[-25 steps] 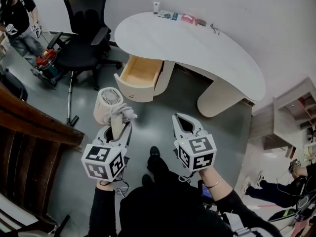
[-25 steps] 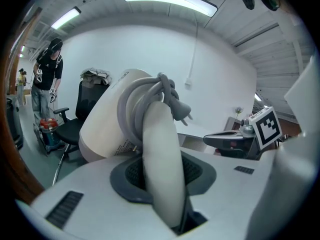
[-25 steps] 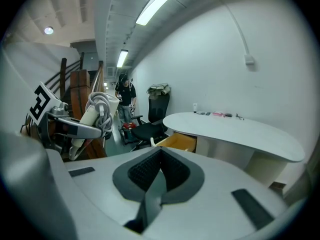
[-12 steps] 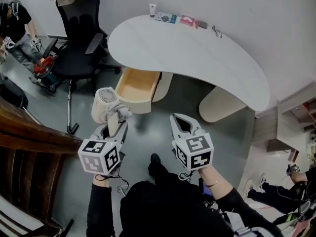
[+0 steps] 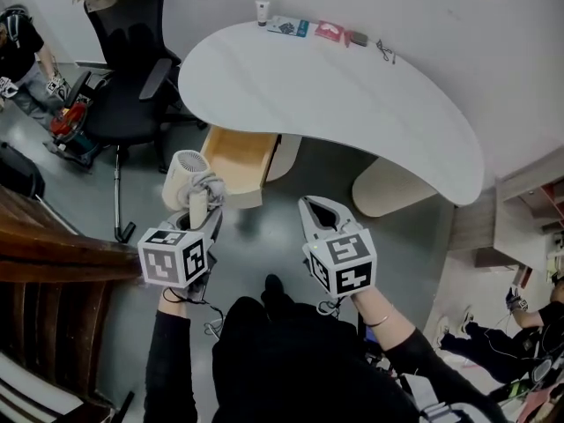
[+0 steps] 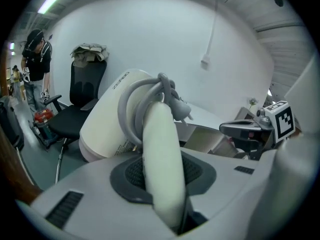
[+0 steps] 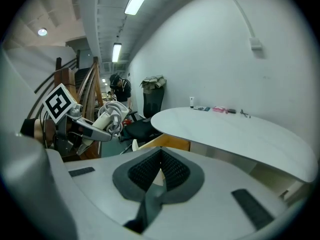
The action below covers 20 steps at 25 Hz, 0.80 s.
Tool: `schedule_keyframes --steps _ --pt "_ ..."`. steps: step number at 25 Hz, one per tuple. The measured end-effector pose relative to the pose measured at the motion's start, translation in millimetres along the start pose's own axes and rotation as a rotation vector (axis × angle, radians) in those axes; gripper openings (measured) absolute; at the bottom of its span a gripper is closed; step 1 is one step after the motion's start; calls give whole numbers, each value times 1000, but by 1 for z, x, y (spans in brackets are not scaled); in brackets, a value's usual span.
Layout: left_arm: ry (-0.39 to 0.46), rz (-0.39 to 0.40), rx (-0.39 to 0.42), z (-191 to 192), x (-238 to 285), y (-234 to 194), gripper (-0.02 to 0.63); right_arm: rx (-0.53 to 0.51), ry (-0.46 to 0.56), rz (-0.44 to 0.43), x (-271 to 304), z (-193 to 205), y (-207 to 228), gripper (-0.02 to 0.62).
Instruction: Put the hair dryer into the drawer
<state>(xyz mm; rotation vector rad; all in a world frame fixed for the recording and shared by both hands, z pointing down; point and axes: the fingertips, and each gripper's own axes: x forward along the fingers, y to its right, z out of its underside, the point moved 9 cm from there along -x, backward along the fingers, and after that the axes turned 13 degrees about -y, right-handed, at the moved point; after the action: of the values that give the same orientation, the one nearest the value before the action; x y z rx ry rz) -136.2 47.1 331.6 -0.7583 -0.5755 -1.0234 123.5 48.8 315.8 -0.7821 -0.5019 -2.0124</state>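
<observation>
Two grippers, one load: my left gripper (image 5: 203, 217) clamped the handle of the hair dryer (image 5: 186, 174), held just beside the open drawer (image 5: 240, 155). My right gripper (image 5: 319, 214) was closed and empty. I judged it best to clear the drawer front before lowering, keeping the cord (image 6: 150, 91) bundled.

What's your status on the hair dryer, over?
Left tool shut on hair dryer handle; right tool shut, empty. Dryer short of the open drawer, not yet in. Nothing seen blocking the drawer.
</observation>
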Motion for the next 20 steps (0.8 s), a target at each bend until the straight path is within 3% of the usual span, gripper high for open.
schedule_keyframes --steps 9,20 --pt "-140 8 43 -20 37 -13 118 16 -19 -7 19 -9 10 2" --pt "-372 101 148 -41 91 -36 118 75 -54 37 51 -24 29 2"
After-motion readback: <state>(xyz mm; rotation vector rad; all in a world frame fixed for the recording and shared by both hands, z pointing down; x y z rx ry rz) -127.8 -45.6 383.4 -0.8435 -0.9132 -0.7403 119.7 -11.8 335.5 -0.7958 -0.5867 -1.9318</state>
